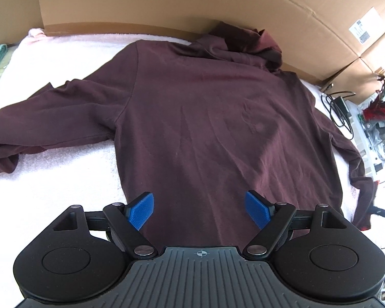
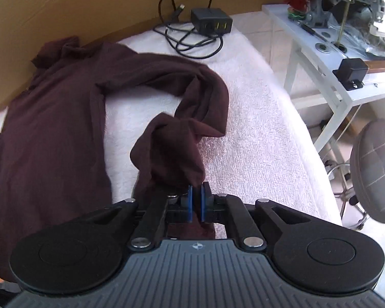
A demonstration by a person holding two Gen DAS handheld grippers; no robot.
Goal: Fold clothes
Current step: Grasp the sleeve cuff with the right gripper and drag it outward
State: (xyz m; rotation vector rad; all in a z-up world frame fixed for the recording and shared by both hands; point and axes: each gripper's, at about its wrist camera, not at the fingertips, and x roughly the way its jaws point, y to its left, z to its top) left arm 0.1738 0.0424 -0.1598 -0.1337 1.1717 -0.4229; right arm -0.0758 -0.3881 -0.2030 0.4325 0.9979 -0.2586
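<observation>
Seen from the left wrist, the hoodie [image 1: 205, 118] lies spread flat on a white towel [image 1: 64, 174], its hood [image 1: 246, 41] bunched at the far end against a cardboard wall [image 1: 218, 2]. One sleeve [image 1: 46, 118] stretches out from the hoodie's body toward the left edge of the view, its cuff crumpled. The left gripper [image 1: 199, 210] hangs over the hoodie's near hem with its jaws wide apart and nothing between its blue pads [image 1: 141, 211]. Beyond the hoodie's other side, a black cable [image 1: 338, 110] trails over the towel's edge. From the right wrist, the hoodie's body [image 2: 51, 138] fills the left of the view, and its other sleeve [image 2: 192, 95] loops away from it across the towel [image 2: 256, 141] and doubles back. The right gripper [image 2: 196, 202] is clamped on that sleeve's end, the fabric pinched between its closed pads. Past the hoodie, a charger [image 2: 211, 20] with coiled cable sits on the towel's far corner; a white table [image 2: 320, 59] and a grey stool [image 2: 377, 169] stand off the towel, farther from the hoodie.
</observation>
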